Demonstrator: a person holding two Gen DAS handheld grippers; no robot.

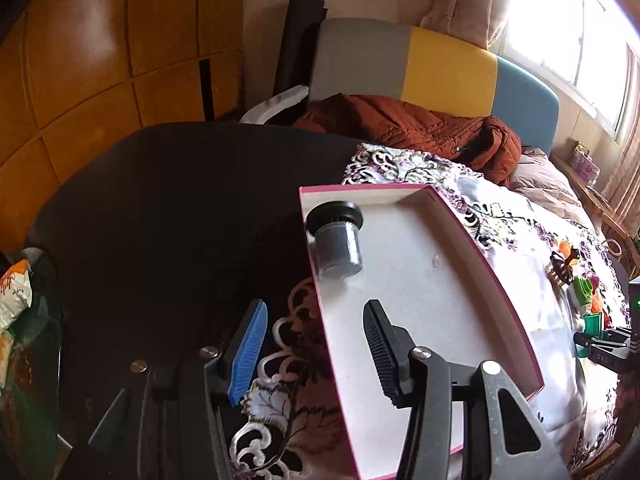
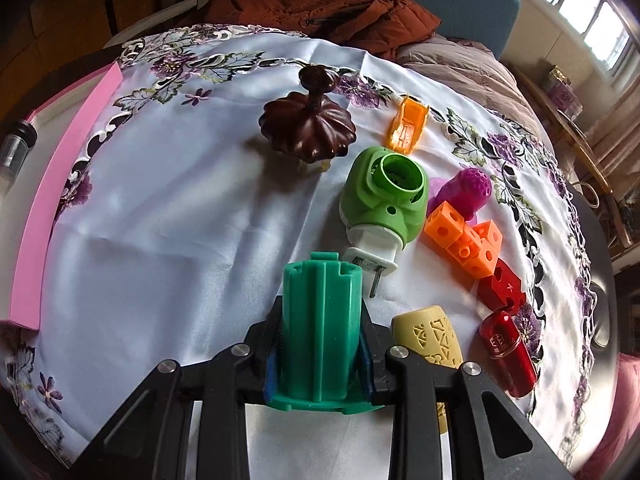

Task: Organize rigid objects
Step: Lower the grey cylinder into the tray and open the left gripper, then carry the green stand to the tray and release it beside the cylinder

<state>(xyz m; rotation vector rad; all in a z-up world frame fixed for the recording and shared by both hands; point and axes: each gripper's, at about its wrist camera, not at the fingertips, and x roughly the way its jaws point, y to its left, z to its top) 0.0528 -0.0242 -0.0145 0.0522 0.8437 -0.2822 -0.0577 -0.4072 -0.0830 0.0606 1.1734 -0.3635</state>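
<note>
My right gripper point(image 2: 322, 332) is shut on a dark green ribbed plastic cylinder point(image 2: 320, 320), held upright just above the white floral tablecloth point(image 2: 180, 220). Beyond it lie a green plug-in device point(image 2: 384, 196), linked orange cubes point(image 2: 464, 240), a magenta piece point(image 2: 468, 192), a red block point(image 2: 502, 286), a red capsule point(image 2: 510, 352), a yellow patterned cup point(image 2: 428, 336), an orange clip point(image 2: 406, 128) and a brown pumpkin-shaped lid point(image 2: 308, 128). My left gripper point(image 1: 316, 344) is open and astride the left wall of a pink-edged white box point(image 1: 420, 196). A grey jar with a black cap point(image 1: 338, 240) lies in the box.
The cloth covers part of a dark round table point(image 1: 180, 200). A rust-brown jacket point(image 1: 420, 128) lies on a chair with a grey, yellow and blue back point(image 1: 440, 68) behind it. Wooden cabinets point(image 1: 100, 60) stand to the left, and a bright window point(image 1: 580, 20) is at the right.
</note>
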